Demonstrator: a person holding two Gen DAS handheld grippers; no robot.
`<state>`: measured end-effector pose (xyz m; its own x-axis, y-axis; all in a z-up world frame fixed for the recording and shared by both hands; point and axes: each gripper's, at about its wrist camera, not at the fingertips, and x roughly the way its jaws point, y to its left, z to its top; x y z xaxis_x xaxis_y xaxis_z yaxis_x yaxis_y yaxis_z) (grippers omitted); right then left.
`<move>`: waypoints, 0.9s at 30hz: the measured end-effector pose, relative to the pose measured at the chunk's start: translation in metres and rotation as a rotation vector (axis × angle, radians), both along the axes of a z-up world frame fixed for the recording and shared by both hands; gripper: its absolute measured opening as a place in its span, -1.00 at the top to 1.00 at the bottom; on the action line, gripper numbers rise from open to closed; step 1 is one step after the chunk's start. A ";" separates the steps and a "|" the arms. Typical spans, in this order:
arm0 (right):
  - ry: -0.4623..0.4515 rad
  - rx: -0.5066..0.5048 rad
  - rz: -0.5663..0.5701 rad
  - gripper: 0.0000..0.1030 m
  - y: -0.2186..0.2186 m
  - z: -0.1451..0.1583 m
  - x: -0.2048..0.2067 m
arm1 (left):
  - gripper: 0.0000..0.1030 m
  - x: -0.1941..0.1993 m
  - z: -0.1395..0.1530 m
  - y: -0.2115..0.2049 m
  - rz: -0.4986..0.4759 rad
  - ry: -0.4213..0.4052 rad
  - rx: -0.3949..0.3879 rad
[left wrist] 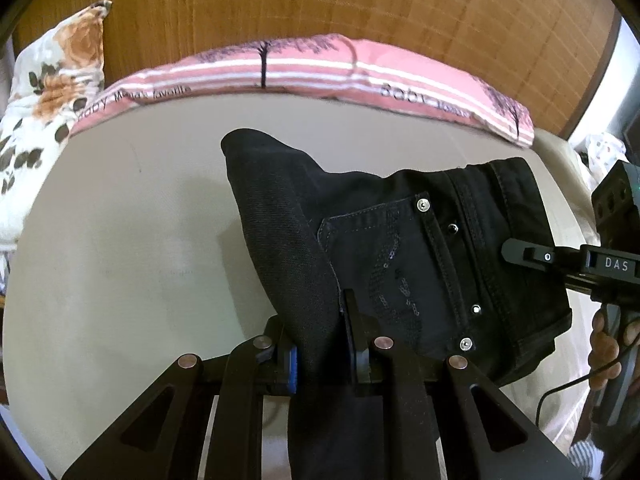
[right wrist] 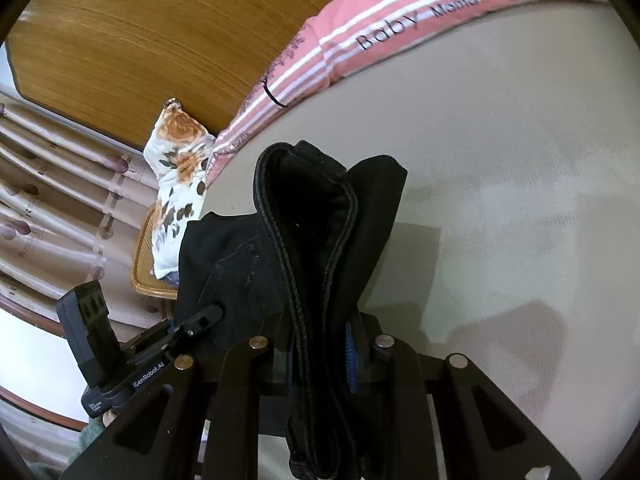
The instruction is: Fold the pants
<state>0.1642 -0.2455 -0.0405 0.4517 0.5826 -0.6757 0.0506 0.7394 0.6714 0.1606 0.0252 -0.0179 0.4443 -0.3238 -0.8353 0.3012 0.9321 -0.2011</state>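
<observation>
**Pants clamped by both hand-held grippers**

Black pants (left wrist: pixel 400 248) are held lifted over the beige bed (left wrist: pixel 120 260). Left hand-held gripper (left wrist: pixel 320 356) is clamped on the fabric fold; right hand-held gripper (right wrist: pixel 320 344) is clamped on the waistband edge.

The left gripper (left wrist: pixel 320 344) is clamped on black pants (left wrist: pixel 400 248), jaws nearly together, pointing toward 12 o'clock and tilted downward. The right gripper (right wrist: pixel 324 344) pinches the waistband likewise. A hand (left wrist: pixel 608 348) at 3 o'clock holds its handle.
</observation>
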 end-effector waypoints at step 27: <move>0.013 -0.018 0.005 0.65 0.035 -0.009 0.129 | 0.66 0.137 -0.014 0.032 0.020 -0.030 0.022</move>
